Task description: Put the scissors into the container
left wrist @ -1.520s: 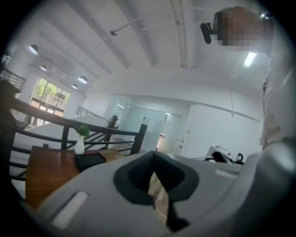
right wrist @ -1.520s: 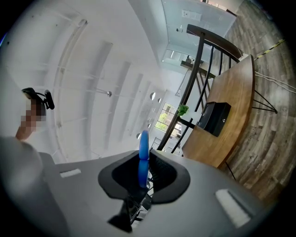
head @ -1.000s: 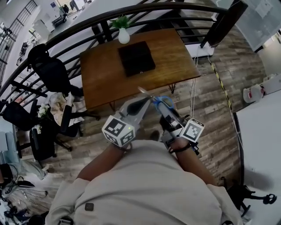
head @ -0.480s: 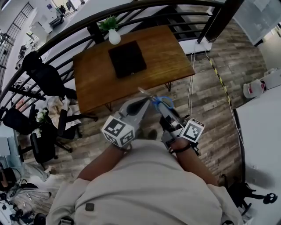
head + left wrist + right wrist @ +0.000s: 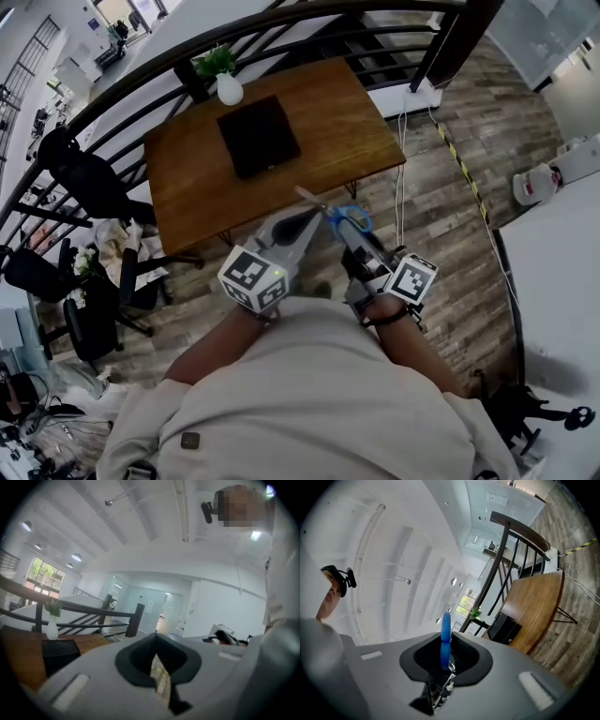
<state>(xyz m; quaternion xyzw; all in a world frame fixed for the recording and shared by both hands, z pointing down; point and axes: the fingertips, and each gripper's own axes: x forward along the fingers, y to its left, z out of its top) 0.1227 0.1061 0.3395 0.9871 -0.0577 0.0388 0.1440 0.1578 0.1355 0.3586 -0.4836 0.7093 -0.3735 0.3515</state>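
In the head view my right gripper (image 5: pixel 345 231) is shut on the blue-handled scissors (image 5: pixel 348 217), whose metal blades point up and left. They hang in the air above the wooden floor, short of the table. The right gripper view shows the blue handle (image 5: pixel 446 624) standing up between the jaws of that gripper (image 5: pixel 446 643). My left gripper (image 5: pixel 312 216) floats just to its left, jaw tips together with nothing in them, as they also are in the left gripper view (image 5: pixel 156 634). The black square container (image 5: pixel 258 136) lies on the wooden table (image 5: pixel 328 122), and shows in both gripper views (image 5: pixel 60 651) (image 5: pixel 505 627).
A white vase with a green plant (image 5: pixel 228 87) stands behind the container. A dark curved railing (image 5: pixel 141 70) runs behind the table. Black office chairs (image 5: pixel 89 178) crowd the left. A cable (image 5: pixel 401 178) and striped tape cross the floor at right, beside a white desk (image 5: pixel 562 281).
In the head view the table and container have slid left and a little lower as I carry both grippers toward them. The grip on the scissors is unchanged.
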